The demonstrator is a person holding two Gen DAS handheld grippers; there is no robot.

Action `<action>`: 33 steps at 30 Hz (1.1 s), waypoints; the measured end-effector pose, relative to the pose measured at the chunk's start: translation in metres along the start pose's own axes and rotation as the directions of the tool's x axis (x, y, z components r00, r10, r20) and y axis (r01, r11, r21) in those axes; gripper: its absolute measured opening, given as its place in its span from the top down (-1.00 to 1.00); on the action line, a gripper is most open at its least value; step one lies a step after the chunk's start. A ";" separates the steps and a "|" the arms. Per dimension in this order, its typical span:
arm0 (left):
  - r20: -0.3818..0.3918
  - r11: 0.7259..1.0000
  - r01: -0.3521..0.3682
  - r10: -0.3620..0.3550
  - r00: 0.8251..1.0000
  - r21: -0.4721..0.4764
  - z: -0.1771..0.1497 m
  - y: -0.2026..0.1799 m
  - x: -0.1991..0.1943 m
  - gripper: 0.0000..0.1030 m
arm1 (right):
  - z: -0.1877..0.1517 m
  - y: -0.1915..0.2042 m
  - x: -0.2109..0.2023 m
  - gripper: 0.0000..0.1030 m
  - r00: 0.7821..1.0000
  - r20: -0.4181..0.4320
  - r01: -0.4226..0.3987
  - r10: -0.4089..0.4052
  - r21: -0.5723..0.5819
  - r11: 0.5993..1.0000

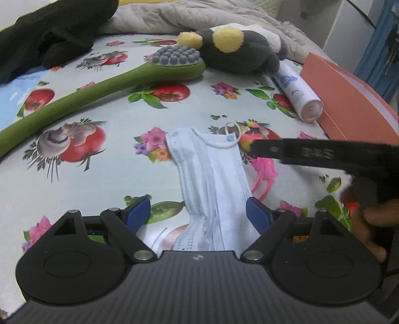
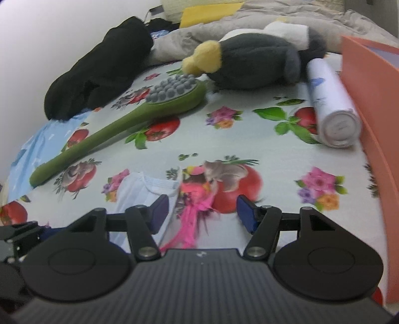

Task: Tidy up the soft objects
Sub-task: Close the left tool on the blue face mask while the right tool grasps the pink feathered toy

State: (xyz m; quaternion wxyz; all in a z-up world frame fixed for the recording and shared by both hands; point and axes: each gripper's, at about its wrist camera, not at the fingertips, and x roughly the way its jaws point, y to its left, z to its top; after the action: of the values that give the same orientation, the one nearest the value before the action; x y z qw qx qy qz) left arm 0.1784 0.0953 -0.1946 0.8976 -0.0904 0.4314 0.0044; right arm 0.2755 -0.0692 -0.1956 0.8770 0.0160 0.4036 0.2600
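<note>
A light blue face mask (image 1: pixel 212 179) lies on the flowered cloth (image 1: pixel 99 174), running between the blue pads of my open left gripper (image 1: pixel 198 211); it also shows in the right wrist view (image 2: pixel 139 192). A pink feathery toy (image 2: pixel 197 206) lies between the pads of my open right gripper (image 2: pixel 202 211); its pink strands show in the left wrist view (image 1: pixel 264 174). The right gripper's black finger (image 1: pixel 311 152) reaches in from the right beside the mask. A grey and yellow plush (image 1: pixel 237 49) (image 2: pixel 249 62) lies at the back.
A green long-handled brush (image 1: pixel 104 84) (image 2: pixel 119 124) lies left of centre. A white spray can (image 1: pixel 299 92) (image 2: pixel 331 107) lies against an orange box (image 1: pixel 349 104) (image 2: pixel 369 87) on the right. Black cloth (image 1: pixel 45 32) (image 2: pixel 99 67) and a grey blanket (image 1: pixel 174 15) are behind.
</note>
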 end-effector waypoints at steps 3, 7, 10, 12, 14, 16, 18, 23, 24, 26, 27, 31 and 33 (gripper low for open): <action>0.002 0.999 -0.008 0.008 1.000 0.040 -0.003 -0.007 0.001 -0.50 | 0.000 0.002 0.009 -0.04 1.000 -0.004 0.002 -0.002 -0.006 1.000; -0.002 0.995 -0.037 0.038 0.999 0.092 -0.006 -0.016 0.003 -0.30 | 0.001 0.005 0.014 0.30 1.000 0.006 0.015 -0.015 -0.037 0.999; -0.002 0.994 -0.030 0.030 1.000 0.106 -0.008 -0.021 0.003 -0.17 | 0.001 0.008 0.014 0.40 1.000 0.004 0.024 -0.024 -0.062 0.998; 0.001 0.992 -0.039 0.039 0.999 0.121 -0.010 -0.025 0.003 -0.05 | -0.001 0.010 0.013 0.41 0.999 0.004 0.034 -0.034 -0.074 0.997; 0.002 0.992 -0.033 0.033 0.999 0.120 -0.010 -0.027 0.003 -0.01 | -0.003 0.009 0.009 0.41 0.999 0.003 0.043 -0.043 -0.071 0.997; -0.002 0.992 -0.029 0.029 1.000 0.119 -0.010 -0.028 0.003 0.01 | -0.005 0.007 0.003 0.41 0.999 0.006 0.051 -0.051 -0.063 0.997; -0.005 0.992 -0.028 0.028 1.000 0.121 -0.010 -0.029 0.003 0.06 | -0.009 0.003 -0.004 0.41 0.998 0.008 0.059 -0.059 -0.048 0.997; -0.005 0.993 -0.031 0.032 0.999 0.115 -0.011 -0.031 0.003 0.26 | -0.020 -0.006 -0.025 0.41 0.996 0.016 0.092 -0.092 -0.025 0.995; -0.007 0.993 -0.031 0.032 0.999 0.114 -0.010 -0.033 0.003 0.33 | -0.023 -0.008 -0.028 0.41 0.995 0.016 0.096 -0.096 -0.020 0.995; -0.013 0.994 -0.031 0.033 0.999 0.108 -0.009 -0.035 0.002 0.47 | -0.028 -0.012 -0.035 0.41 0.994 0.013 0.108 -0.108 -0.012 0.994; -0.016 0.994 -0.029 0.031 0.999 0.106 -0.009 -0.036 0.002 0.54 | -0.031 -0.014 -0.039 0.41 0.993 0.014 0.115 -0.115 -0.011 0.993; -0.021 0.994 -0.033 0.036 0.999 0.104 -0.009 -0.041 0.002 0.74 | -0.042 -0.021 -0.054 0.41 0.991 0.014 0.136 -0.136 0.000 0.991; -0.023 0.994 -0.037 0.040 0.999 0.104 -0.010 -0.044 0.002 0.77 | -0.046 -0.024 -0.061 0.41 0.990 0.008 0.142 -0.142 0.010 0.990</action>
State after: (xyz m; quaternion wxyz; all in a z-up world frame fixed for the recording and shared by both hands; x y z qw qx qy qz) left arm 0.1758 0.0499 -0.1948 0.8953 -0.0352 0.4440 -0.0019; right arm 0.2203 -0.1270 -0.1901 0.8949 -0.0075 0.4012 0.1952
